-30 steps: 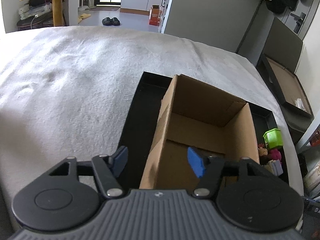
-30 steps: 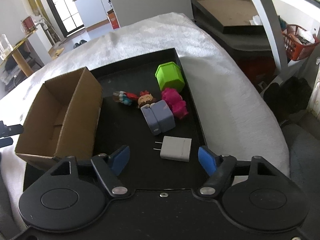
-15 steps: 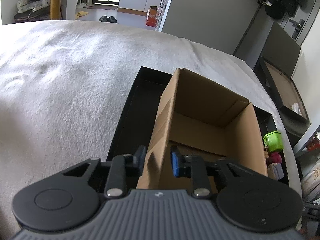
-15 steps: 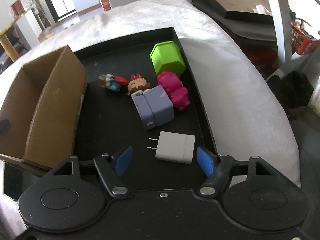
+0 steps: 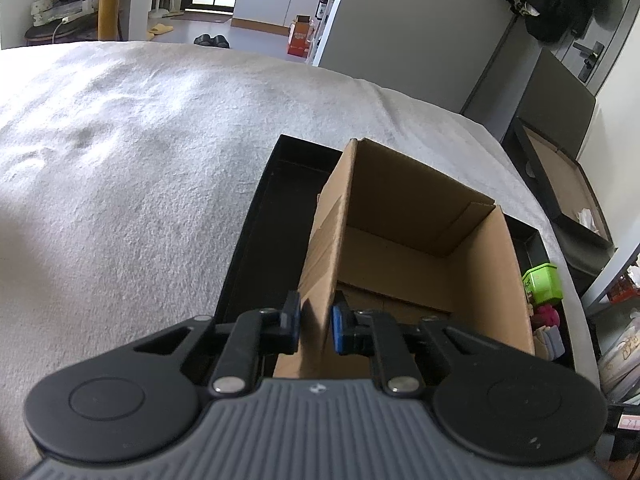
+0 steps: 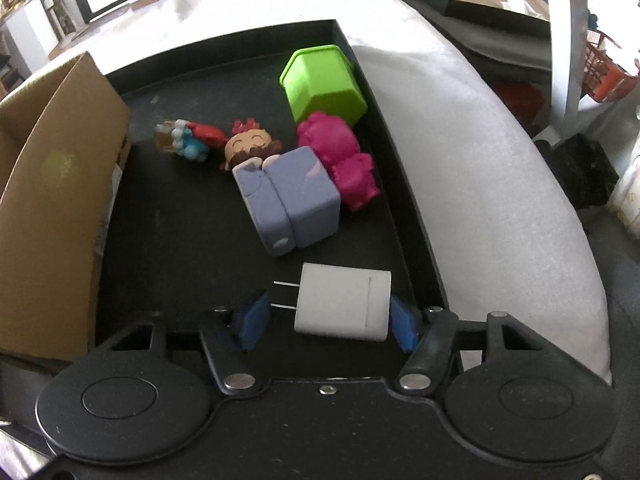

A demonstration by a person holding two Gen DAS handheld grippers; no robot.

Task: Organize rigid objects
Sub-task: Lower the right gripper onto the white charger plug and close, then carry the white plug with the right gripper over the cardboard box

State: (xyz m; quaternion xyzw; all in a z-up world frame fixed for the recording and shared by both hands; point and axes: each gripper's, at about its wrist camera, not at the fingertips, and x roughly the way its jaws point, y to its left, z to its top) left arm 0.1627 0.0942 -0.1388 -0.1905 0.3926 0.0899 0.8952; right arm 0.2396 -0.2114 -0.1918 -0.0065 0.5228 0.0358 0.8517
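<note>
On left wrist view, left claw (image 5: 316, 326) pinches box (image 5: 404, 264) wall, box on tray (image 5: 256, 216). Right wrist view: right claw (image 6: 326, 320) wide, straddling charger (image 6: 344, 306) on tray, prongs pointing left along the claw's closing line.

Left gripper (image 5: 316, 330) with its blue pads (image 5: 339, 330) closed on the near left wall of an open cardboard box (image 5: 400, 248), one pad outside and one inside. The box stands in a shallow black tray (image 5: 256, 224) on a white textured cloth (image 5: 140, 160). Beyond the box's right wall lie a green container (image 5: 543, 282) and a pink toy (image 5: 549, 316), partly hidden.
</note>
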